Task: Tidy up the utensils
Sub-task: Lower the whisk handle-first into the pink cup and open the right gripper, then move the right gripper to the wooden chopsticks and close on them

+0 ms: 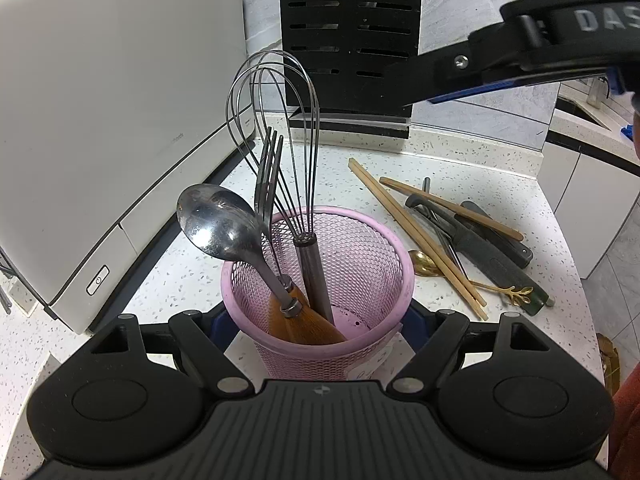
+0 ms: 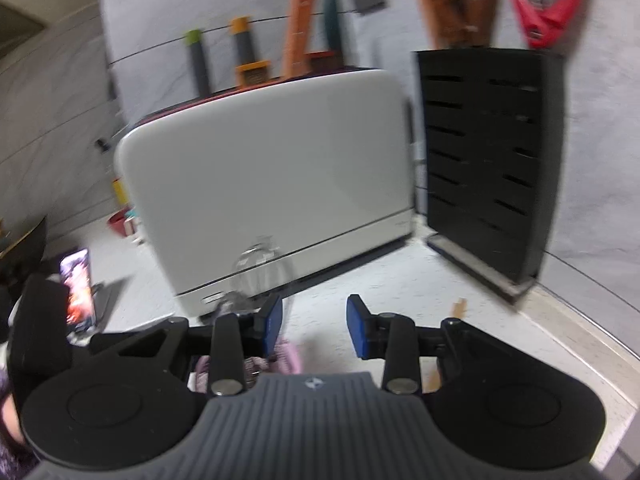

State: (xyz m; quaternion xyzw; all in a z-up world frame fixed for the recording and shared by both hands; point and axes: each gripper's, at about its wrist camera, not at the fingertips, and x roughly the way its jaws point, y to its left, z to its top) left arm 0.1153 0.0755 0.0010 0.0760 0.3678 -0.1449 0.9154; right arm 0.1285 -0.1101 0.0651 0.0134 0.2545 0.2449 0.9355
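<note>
Your left gripper (image 1: pixel 320 330) sits clamped around the pink mesh cup (image 1: pixel 362 264); its blue pads press the cup's sides low down, mostly hidden behind the wall. Inside the cup stand a steel spoon (image 1: pixel 218 224) with its bowl up, a fork (image 1: pixel 269 168) just behind it, and a wire whisk (image 1: pixel 276 120) rising tallest, all leaning toward the left rim. A brown wooden handle (image 1: pixel 304 320) rests at the bottom against the near wall.

To the right of the cup, on the speckled counter (image 1: pixel 192 280), lie the loose utensils: wooden chopsticks (image 1: pixel 416 236) crossing a gold spoon (image 1: pixel 426 264) with a leaf-shaped end, and dark-handled tools (image 1: pixel 480 248) beneath another chopstick. Behind the cup stand a white appliance (image 1: pixel 120 120) on the left and a black slotted knife block (image 1: pixel 348 32) at centre.

Your right gripper (image 2: pixel 314 322) hangs above the cup with its blue pads (image 2: pixel 272 320) apart and nothing between them. Its view is blurred, so the pale wire shape just ahead of the left pad is probably the whisk's top. In the left camera the right gripper shows at upper right.
</note>
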